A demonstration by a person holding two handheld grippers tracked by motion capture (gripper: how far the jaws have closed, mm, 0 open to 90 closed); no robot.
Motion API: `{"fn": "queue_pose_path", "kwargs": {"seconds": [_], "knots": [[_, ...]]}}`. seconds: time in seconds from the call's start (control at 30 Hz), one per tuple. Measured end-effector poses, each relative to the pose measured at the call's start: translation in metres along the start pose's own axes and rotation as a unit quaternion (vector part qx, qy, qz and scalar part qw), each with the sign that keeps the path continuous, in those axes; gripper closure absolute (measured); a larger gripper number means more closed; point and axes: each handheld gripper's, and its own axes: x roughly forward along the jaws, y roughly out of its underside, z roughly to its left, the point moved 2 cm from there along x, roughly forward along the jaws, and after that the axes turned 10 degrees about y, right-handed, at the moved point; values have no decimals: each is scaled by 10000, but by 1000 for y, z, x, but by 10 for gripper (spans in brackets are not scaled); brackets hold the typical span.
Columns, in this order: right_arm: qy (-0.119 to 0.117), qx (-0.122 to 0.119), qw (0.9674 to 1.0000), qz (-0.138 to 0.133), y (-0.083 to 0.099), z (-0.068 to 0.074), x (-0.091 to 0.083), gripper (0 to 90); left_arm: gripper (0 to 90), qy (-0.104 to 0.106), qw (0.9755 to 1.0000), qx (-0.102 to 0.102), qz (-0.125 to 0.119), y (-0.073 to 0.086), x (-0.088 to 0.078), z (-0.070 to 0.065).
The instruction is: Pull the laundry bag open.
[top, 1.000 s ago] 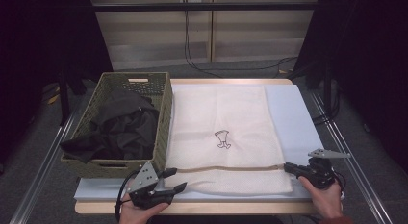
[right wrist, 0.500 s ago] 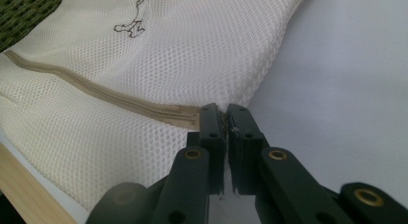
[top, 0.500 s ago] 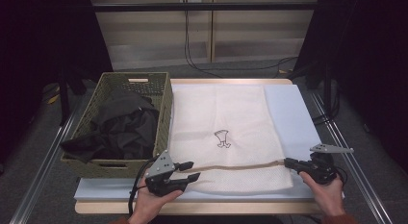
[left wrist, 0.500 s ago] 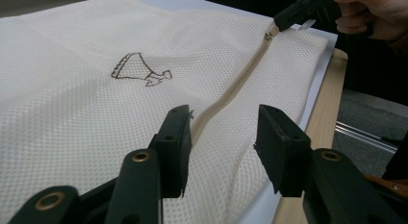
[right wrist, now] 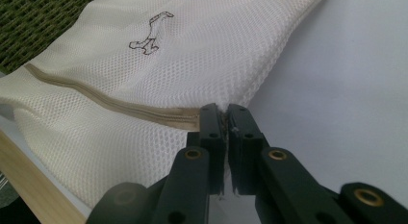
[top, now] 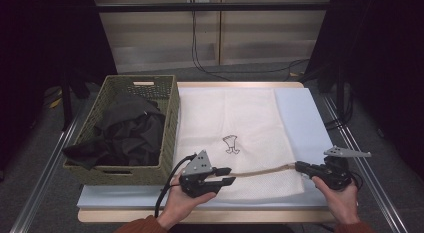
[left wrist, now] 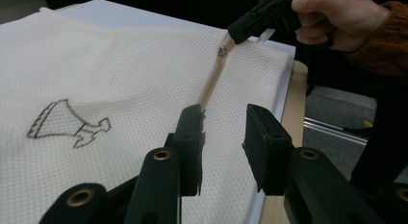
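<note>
A white mesh laundry bag (top: 235, 118) with a small brown emblem (top: 230, 144) lies flat on the table. A beige zipper (top: 265, 169) runs along its near edge. My right gripper (top: 299, 167) is shut on the zipper's right end at the bag's corner, and in the right gripper view the jaws (right wrist: 226, 113) pinch the mesh and zipper tape (right wrist: 110, 104). My left gripper (top: 227, 175) hovers over the left part of the zipper. Its jaws have just been closing, but a gap remains and nothing is pressed between them (left wrist: 223, 132). The zipper (left wrist: 211, 87) stretches ahead toward the right gripper (left wrist: 240, 34).
A green woven basket (top: 170, 123) holding dark clothes (top: 127, 130) stands at the table's left, touching the bag's edge. A pale mat (top: 305, 118) covers the table to the right of the bag. The wooden table edge runs just in front of both hands.
My left gripper has travelled right along the bag's near edge, away from the basket corner, with its jaws narrower. The zipper line has lifted and bowed slightly. The right gripper has stayed put.
</note>
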Motion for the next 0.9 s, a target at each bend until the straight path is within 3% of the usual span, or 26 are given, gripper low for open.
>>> {"fn": "queue_pose_path", "kwargs": {"seconds": [0.33,0.53,0.7,0.9], "knots": [[-16,-232,9997,-26,-8,9,-1,861,793,245,9996,-146,7,-5,38,12],[-39,-259,9996,-68,-12,11,-2,861,800,375,9990,-233,49,-12,59,10],[2,-394,9992,-101,-16,15,-3,861,799,600,9981,-123,116,-21,74,1],[-55,-388,9991,-145,-18,18,-4,860,799,598,9980,-186,87,-25,93,6]]}}
